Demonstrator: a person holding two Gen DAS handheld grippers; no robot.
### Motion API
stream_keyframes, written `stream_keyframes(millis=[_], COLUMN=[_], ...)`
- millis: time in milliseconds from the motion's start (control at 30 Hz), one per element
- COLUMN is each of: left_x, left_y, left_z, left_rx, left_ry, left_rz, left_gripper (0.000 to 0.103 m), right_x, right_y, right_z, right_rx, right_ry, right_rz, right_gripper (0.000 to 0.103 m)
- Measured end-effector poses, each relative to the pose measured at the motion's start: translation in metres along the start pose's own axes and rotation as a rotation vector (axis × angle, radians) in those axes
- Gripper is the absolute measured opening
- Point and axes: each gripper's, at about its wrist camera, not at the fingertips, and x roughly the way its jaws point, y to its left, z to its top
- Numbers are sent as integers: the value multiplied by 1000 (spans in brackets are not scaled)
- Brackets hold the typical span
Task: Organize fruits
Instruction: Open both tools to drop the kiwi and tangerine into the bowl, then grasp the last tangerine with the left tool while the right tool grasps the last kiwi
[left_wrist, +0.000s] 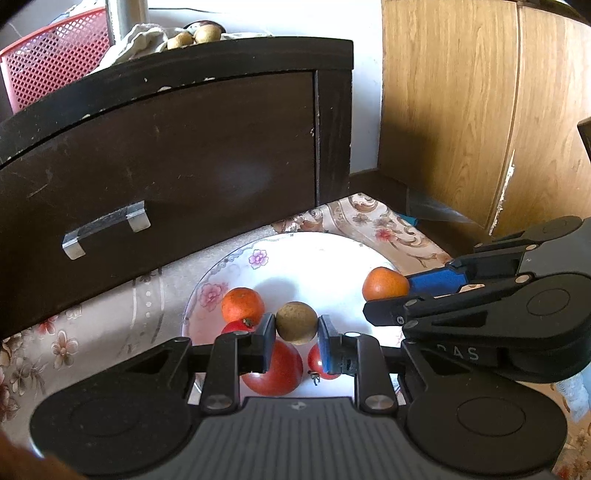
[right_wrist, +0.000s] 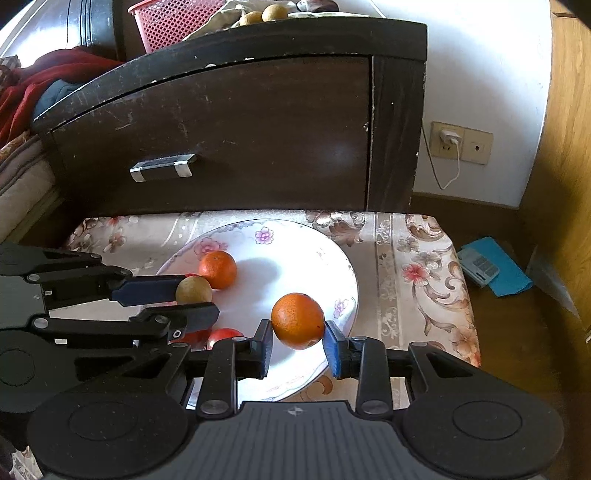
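Left gripper pinches the brown fruit over the plate; right gripper clamps the orange near the plate's right edge. Round skins could squirt free and roll off.

Raised letters "DAS" on black body of right gripper, seen in left wrist view; more lettering before them hidden by gripper linkage. Small compass-like emblem, no letters, on grey ribbed housing of left gripper; same emblem on right gripper's housing in right wrist view. Blue box on floor carries printed panel, too small to read. No other legible text, brand or number.
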Motion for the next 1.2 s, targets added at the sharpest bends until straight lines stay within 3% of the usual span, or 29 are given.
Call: stream_keyframes(millis=[200, 500, 833, 1200], left_x=[0, -19, -67, -120], left_y=[5, 11, 24, 39], left_z=[-1, -7, -27, -60], left_rx=[-25, -26, -43, -114], left_ry=[-2, -17, -13, 11], left_rz=[7, 25, 45, 80], left_gripper=[42, 43, 43, 43], right_x=[1, -11, -41, -68], right_y=[0, 6, 22, 69], right_z=[0, 1, -7, -40], right_rx=[20, -2, -10, -91], right_ry=[-4, -43, -68, -11], right_rz=[2, 13, 37, 120], right_gripper=[28, 30, 31, 34])
